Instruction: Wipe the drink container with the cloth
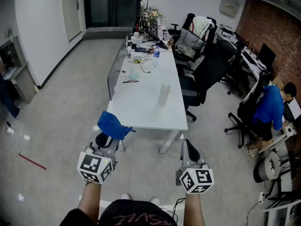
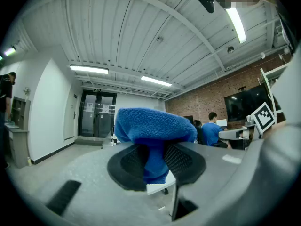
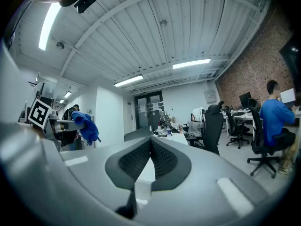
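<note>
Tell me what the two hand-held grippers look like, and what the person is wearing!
The left hand-held gripper and right hand-held gripper look alike. Each has a smooth grey body, black ribbed pads on the jaws, and a cube with black-and-white square markers at the back. The person wears a black shirt with pinkish print.

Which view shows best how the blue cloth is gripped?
The left gripper view: the blue cloth fills the centre, pinched between the closed jaws. The head view shows it bunched ahead of the left gripper; the right gripper view shows it small at the left edge.
</note>
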Demonstrator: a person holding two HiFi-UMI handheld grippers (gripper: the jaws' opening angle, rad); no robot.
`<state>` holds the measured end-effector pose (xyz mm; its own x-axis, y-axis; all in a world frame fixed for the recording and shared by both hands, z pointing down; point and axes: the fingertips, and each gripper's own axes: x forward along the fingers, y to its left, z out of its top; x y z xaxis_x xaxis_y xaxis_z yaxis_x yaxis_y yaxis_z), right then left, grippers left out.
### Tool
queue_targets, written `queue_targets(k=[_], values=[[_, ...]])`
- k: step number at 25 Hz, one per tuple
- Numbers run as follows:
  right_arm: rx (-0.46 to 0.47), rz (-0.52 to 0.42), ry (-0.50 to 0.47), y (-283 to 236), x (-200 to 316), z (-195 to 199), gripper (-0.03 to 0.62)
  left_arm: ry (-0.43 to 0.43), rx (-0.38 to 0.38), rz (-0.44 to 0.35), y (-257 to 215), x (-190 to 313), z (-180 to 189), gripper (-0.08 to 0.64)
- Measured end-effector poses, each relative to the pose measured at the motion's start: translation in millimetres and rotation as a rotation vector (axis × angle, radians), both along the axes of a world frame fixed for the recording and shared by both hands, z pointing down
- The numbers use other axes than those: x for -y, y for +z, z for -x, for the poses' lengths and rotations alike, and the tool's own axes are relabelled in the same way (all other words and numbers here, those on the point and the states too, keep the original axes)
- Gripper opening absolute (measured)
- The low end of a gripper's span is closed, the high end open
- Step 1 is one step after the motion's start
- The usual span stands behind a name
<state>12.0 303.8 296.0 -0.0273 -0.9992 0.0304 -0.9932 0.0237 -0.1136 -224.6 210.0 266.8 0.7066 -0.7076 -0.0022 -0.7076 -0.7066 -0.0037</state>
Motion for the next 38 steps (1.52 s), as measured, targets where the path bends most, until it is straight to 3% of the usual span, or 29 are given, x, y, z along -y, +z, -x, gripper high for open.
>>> queue_targets(k=[24, 38], values=[[0.005, -0.004, 0.023, -1.8, 0.6, 16.1, -0.002, 0.013, -0.001, 0.0, -0.7, 4.2, 17.8, 0.097], [-0.011, 0.0, 0.045, -1.1, 2.0, 70.8, -0.002, 0.049, -0.011, 0.008, 3.1, 13.5, 64.2, 0.095]])
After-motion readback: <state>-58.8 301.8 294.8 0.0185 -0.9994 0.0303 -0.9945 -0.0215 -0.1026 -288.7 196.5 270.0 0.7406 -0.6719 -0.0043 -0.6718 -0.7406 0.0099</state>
